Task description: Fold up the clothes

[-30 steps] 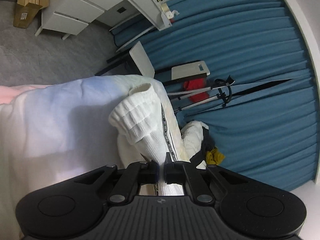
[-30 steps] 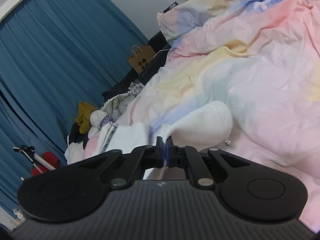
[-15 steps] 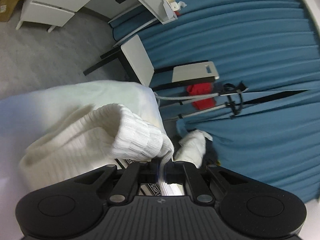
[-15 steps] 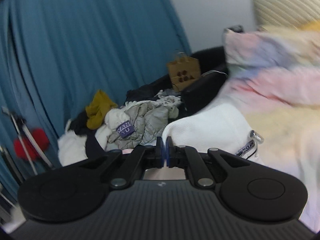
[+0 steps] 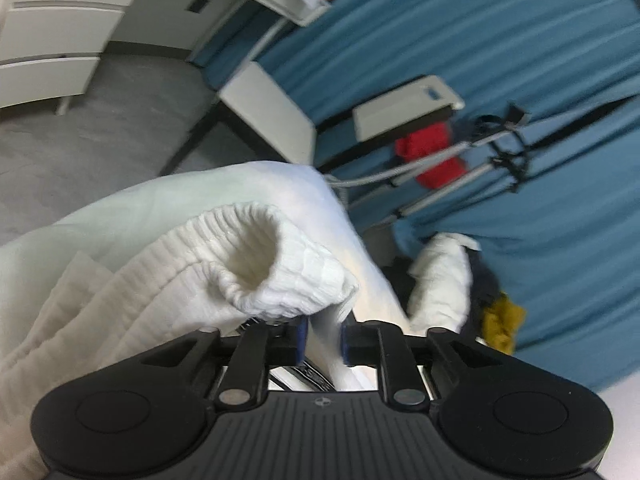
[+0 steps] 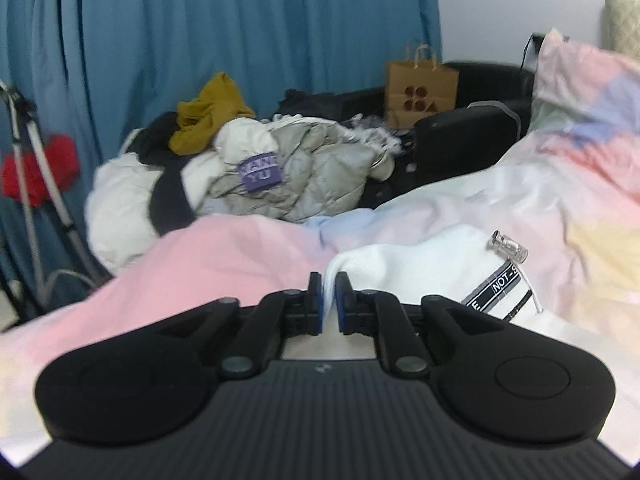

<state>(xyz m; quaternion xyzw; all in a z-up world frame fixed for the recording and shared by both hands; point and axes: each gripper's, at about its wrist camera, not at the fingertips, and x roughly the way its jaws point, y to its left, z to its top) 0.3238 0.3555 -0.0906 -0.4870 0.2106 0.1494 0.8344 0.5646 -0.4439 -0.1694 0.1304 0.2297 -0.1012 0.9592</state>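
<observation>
A white knit garment [image 5: 256,276] with a ribbed cuff lies bunched in front of my left gripper [image 5: 322,340]. The jaws stand slightly apart with a fold of the white fabric between them. In the right wrist view the same white garment [image 6: 420,268], with a black-and-white printed band and a clear cord stopper, lies on the pastel bedcover [image 6: 240,248]. My right gripper [image 6: 329,304] has its jaws a little apart with the garment's edge between them, low over the bed.
A pile of other clothes [image 6: 256,176] lies beyond the bed's edge, with a brown paper bag [image 6: 420,92] and dark chair behind. Blue curtains [image 5: 500,60] fill the back. A tripod [image 5: 460,168], red cloth, white chair and white drawers [image 5: 52,64] stand on the grey floor.
Both grippers have swung down with the white garment, which now rests on the bed. Both pairs of jaws have parted slightly from fully shut.
</observation>
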